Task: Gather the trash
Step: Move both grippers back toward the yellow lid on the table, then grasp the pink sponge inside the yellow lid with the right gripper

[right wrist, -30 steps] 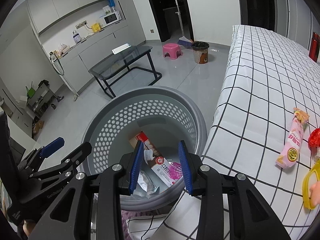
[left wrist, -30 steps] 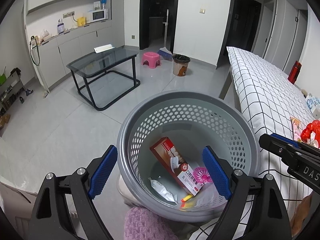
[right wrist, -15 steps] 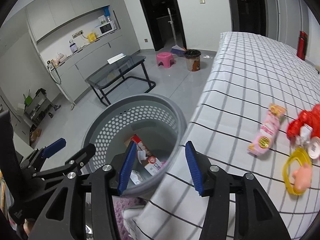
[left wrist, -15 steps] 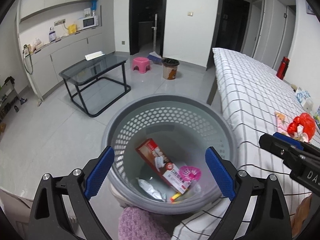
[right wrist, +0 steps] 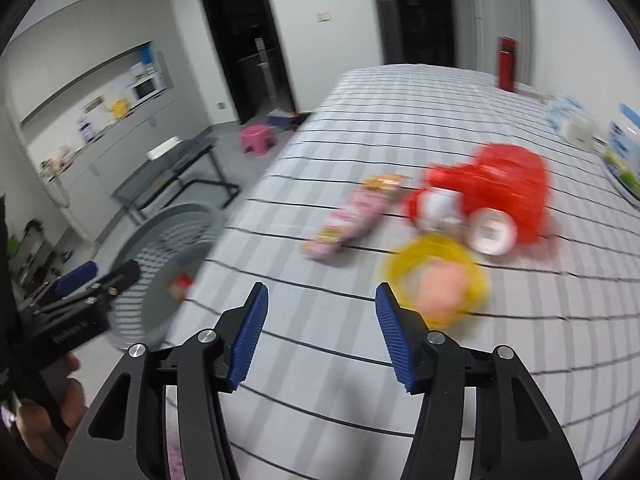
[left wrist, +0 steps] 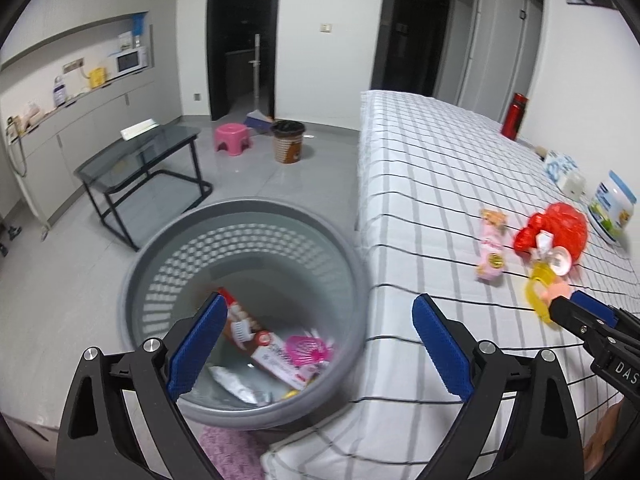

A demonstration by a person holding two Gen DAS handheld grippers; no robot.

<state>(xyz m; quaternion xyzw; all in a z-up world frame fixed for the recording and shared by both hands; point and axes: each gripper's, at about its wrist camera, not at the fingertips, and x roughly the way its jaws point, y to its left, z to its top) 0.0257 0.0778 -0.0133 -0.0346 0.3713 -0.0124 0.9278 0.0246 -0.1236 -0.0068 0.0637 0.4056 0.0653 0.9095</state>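
Note:
A grey perforated basket (left wrist: 248,205) stands on the floor against the bed's corner, holding a toothpaste box (left wrist: 272,354), a pink piece and a silver wrapper. My left gripper (left wrist: 318,344) hangs open over the basket's right rim, nothing between its fingers. On the checked bed sheet (right wrist: 400,120) lie a pink snack wrapper (right wrist: 352,216), a red plastic bag (right wrist: 496,188), a white cup (right wrist: 492,232) and a yellow ring (right wrist: 436,276) with a pink piece in it. My right gripper (right wrist: 322,336) is above the sheet just short of them, its jaws opening and empty.
A red bottle (left wrist: 516,116), a tissue pack (left wrist: 560,168) and a blue-lidded jar (left wrist: 612,208) sit further along the bed. A glass table (left wrist: 140,156), a pink stool (left wrist: 232,138) and a small bin (left wrist: 288,146) stand on the floor beyond. Pink cloth (left wrist: 228,452) lies under the basket.
Both grippers swung right, away from over the basket toward the bed. The right gripper's jaws widened and now sit over the sheet near the trash. The left jaws widened slightly.

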